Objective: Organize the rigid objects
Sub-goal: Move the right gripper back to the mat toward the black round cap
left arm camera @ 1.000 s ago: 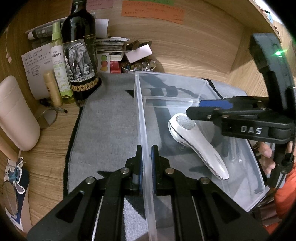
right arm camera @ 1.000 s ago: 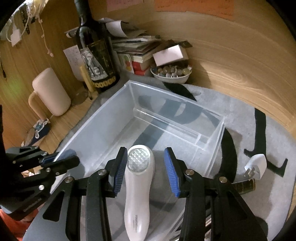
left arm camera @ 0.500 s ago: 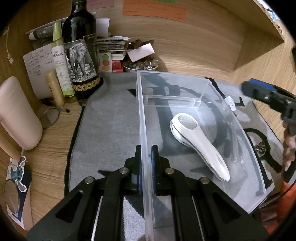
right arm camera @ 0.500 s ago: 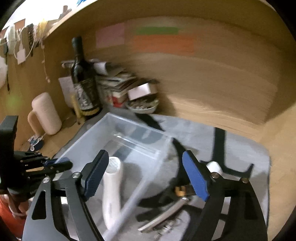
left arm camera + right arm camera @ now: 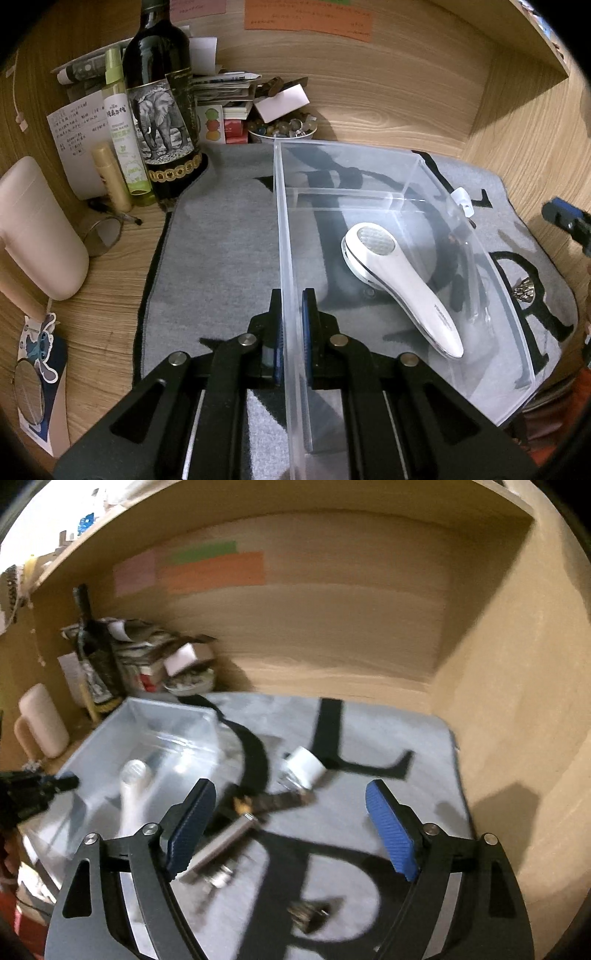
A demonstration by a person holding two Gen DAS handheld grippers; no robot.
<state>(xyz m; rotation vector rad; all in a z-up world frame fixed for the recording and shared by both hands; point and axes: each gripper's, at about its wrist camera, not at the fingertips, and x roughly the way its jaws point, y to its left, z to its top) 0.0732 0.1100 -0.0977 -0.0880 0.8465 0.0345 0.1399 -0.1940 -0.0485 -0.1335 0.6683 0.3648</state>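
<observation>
A: Status of the left hand-held gripper (image 5: 292, 332)?

B: Clamped on the near side wall of the clear bin (image 5: 476, 236), one pad outside and one inside. It steadies the bin on the grey mat (image 5: 221, 236), which lies on the table (image 5: 110, 258).

A: Right hand-held gripper (image 5: 291, 830)?

B: Spread wide and carrying nothing. It hangs above the mat, to the right of the bin.

A: What is in the bin?

B: One item: the white handheld device (image 5: 397, 286). It lies flat in the large front compartment. Its long axis runs diagonally; the round grille head points to the far left, the tapered handle to the near right corner. The narrow compartment behind the divider holds nothing visible.

A: Current step?

B: By judgement, one item is stowed and the next pickup is in hand. Loose items lie on the mat beside the bin: a silver bar-shaped object (image 5: 218, 843), a dark stick-like object (image 5: 280, 801), a white plug adapter (image 5: 304, 770) farther out, and a small metallic piece (image 5: 308, 915) near the right hand-held gripper. The right wrist view is blurred, so finer identification is not possible.

A: Requirement for the next move?

B: Lower the wide fingers across the short axis of the chosen item, then close. Keep the left grip on the wall so the bin does not slide
</observation>
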